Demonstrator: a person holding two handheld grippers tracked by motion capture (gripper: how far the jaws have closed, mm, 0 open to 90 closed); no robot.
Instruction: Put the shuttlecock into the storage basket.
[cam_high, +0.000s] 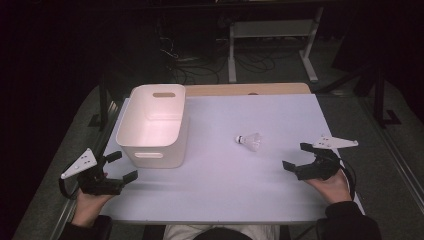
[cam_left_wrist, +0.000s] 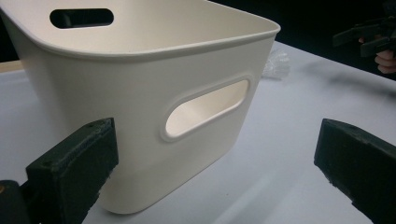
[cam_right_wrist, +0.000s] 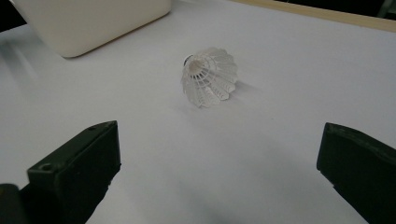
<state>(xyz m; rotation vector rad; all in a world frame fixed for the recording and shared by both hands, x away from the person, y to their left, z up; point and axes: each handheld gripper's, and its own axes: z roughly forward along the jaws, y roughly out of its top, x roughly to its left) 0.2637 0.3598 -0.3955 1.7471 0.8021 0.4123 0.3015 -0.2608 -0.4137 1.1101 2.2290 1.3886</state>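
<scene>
A white shuttlecock (cam_high: 249, 140) lies on its side on the pale table (cam_high: 240, 180), right of centre. In the right gripper view the shuttlecock (cam_right_wrist: 209, 76) lies ahead of the jaws with its skirt toward the camera. My right gripper (cam_high: 298, 156) is open, to the right of it and apart from it. A white plastic bin (cam_high: 154, 125) with handle slots stands at the left and looks empty. My left gripper (cam_high: 122, 166) is open near the table's front left, just before the bin (cam_left_wrist: 140, 93).
A wooden strip (cam_high: 247, 89) runs along the table's far edge. Beyond it stand a desk frame (cam_high: 270, 45) and cables on a dark floor. The other hand and its gripper (cam_left_wrist: 369, 37) appear far off in the left gripper view.
</scene>
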